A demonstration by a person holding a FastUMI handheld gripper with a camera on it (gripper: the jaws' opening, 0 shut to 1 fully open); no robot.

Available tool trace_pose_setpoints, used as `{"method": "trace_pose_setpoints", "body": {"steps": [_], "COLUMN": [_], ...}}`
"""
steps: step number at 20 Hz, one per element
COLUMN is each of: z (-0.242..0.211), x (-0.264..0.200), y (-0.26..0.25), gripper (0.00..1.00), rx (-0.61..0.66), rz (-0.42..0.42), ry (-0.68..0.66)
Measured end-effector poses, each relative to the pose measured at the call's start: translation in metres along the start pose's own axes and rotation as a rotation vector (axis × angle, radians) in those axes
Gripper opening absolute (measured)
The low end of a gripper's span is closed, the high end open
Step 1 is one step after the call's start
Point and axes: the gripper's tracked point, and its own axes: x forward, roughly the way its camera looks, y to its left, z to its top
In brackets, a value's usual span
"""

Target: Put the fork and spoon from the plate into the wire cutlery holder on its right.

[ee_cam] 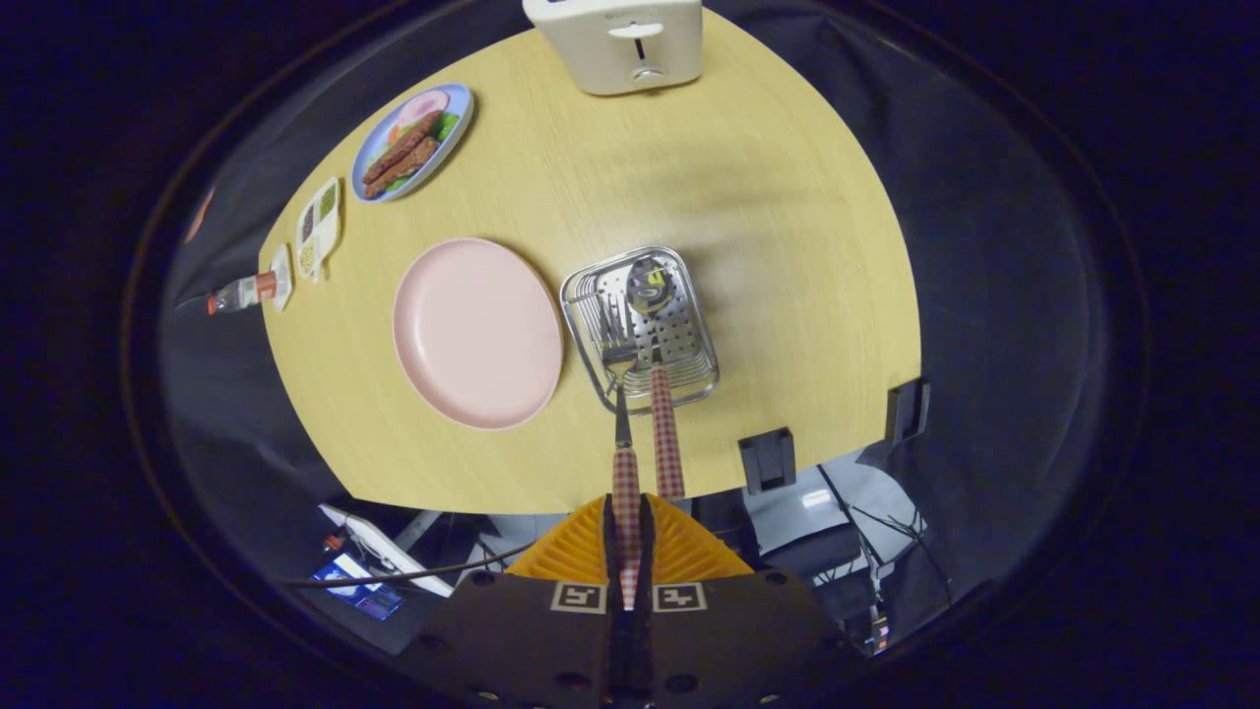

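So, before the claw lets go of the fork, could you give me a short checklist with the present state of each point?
1. Claw closed on the checked handle of the fork: ok, both fingers press on it.
2. Fork head over the wire cutlery holder: ok, the tines are inside its rim.
3. Spoon already in the holder: ok, its bowl lies inside and its handle sticks out beside the fork.
4. Pink plate cleared of cutlery: ok.
5. Fork head resting on the holder's floor: cannot tell.
6. Holder fully on the table: ok, though it sits near the front edge.
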Motion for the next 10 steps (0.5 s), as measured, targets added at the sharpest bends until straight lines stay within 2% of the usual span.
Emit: {"method": "trace_pose_setpoints", "body": {"steps": [4, 5, 10], "z": [0.012, 0.015, 0.03], "x": [0.005, 0.004, 0.006], "y": [-0.002, -0.003, 0.006], "gripper": [0.02, 0.07, 0.12], "rx": [0.018, 0.017, 0.01], "rz": [-0.043, -0.047, 0.001], "ry": [0.005, 0.008, -0.036]}}
